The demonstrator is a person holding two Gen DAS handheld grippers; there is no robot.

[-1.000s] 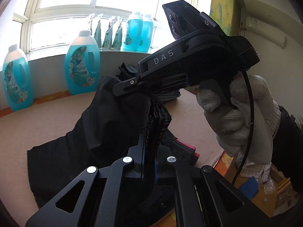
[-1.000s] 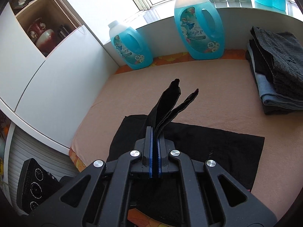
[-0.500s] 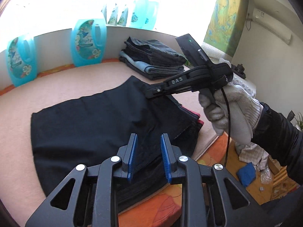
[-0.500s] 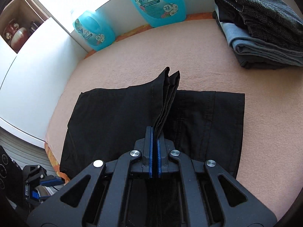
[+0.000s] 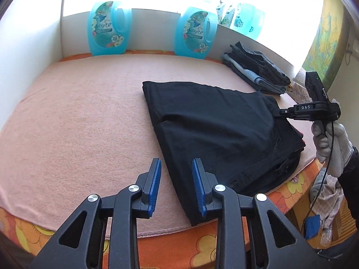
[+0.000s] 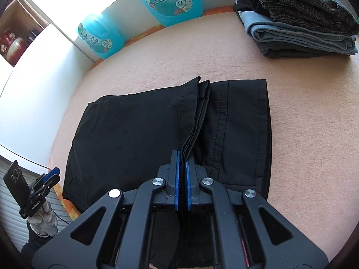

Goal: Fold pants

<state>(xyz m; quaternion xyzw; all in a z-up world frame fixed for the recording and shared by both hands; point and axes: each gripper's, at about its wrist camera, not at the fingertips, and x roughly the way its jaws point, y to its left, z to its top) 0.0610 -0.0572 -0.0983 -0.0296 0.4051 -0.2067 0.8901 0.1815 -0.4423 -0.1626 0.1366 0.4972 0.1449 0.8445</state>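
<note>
The black pants (image 5: 213, 125) lie folded over on the pink blanket (image 5: 78, 112). My left gripper (image 5: 176, 172) is open and empty, hovering just off the pants' near left edge. My right gripper (image 6: 182, 159) is shut on the folded leg hems of the black pants (image 6: 139, 134), holding them low over the waist part. It also shows in the left wrist view (image 5: 278, 112) at the pants' right edge. The left gripper shows small in the right wrist view (image 6: 50, 174), off the table's left corner.
A stack of folded trousers (image 6: 298, 22) sits at the back right, also seen in the left wrist view (image 5: 255, 74). Two blue detergent bottles (image 5: 107, 29) (image 5: 195, 33) stand along the back wall. The flowered table edge (image 5: 179, 242) runs along the front.
My left gripper opened, let go of the pants and drew back to the left. My right gripper lowered the leg hems over the waist, so the pants now lie folded in half.
</note>
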